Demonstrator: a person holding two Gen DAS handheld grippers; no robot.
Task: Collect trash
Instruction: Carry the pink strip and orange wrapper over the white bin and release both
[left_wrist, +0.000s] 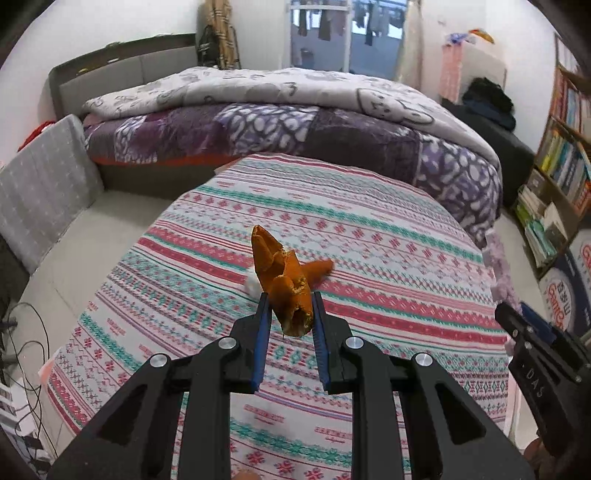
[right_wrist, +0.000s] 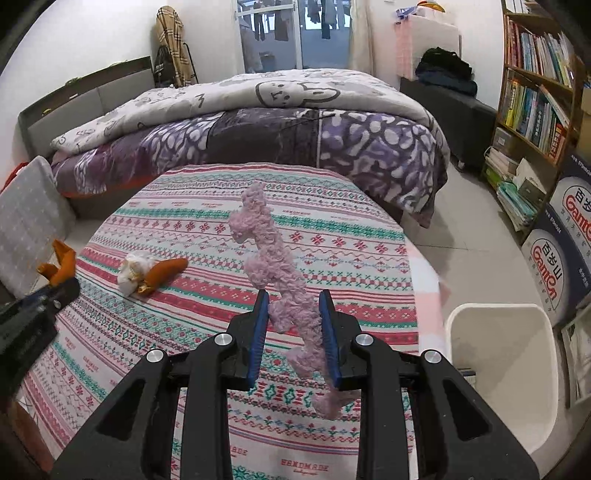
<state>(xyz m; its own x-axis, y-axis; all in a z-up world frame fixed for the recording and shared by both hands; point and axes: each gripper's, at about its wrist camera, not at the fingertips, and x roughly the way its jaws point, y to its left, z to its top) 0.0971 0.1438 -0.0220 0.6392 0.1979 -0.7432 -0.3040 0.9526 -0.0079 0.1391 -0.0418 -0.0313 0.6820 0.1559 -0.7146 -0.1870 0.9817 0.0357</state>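
Two pieces of trash lifted, more left on the patterned tablecloth (right_wrist: 229, 236).

The left gripper (left_wrist: 289, 308) grips an orange peel (left_wrist: 282, 284); the right gripper (right_wrist: 293, 314) clamps a fuzzy lilac yarn strip (right_wrist: 273, 269), jaws partly closed on each. Judging by this, next comes carrying both to the white bin (right_wrist: 498, 373) right of the tablecloth, then fetching the tissue wad (right_wrist: 135, 271) and second peel (right_wrist: 164, 273).

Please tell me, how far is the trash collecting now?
Done: nothing shows inside the white bin; its bottom is hidden. In hand: the left gripper clamps an orange peel, and the right gripper clamps a fuzzy pink strip. Left: a crumpled white tissue and another orange peel piece lie on the patterned tablecloth.
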